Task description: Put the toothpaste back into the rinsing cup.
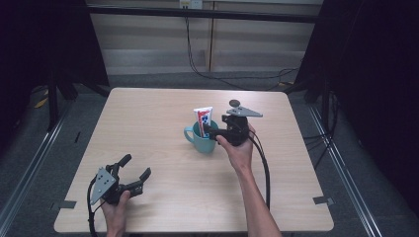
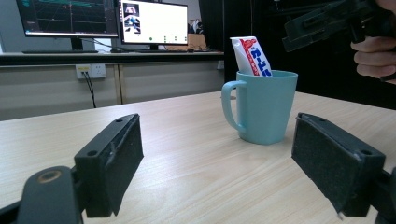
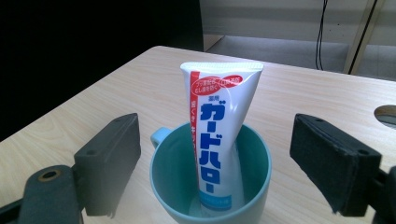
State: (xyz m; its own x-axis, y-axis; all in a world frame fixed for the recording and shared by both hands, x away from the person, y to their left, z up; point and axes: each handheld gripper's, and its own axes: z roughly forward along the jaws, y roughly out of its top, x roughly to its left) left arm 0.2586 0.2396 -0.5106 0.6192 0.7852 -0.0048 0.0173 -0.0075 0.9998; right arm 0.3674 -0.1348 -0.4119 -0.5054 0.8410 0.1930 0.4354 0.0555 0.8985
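Nearest us, our left gripper (image 1: 132, 173) rests wide open on the table (image 1: 163, 207), grasping nothing. Farther out, our right gripper (image 1: 210, 132) hangs at the mug (image 1: 201, 139), jaws released and spread either side of the tube (image 1: 203, 119), pads clear of it. We judge the risk is a jaw clipping the tube's crimped top or the mug rim as we pull away, tipping both. The tube stands cap-down inside the teal mug near the table's middle, leaning on the rim; it is white with red and blue print.
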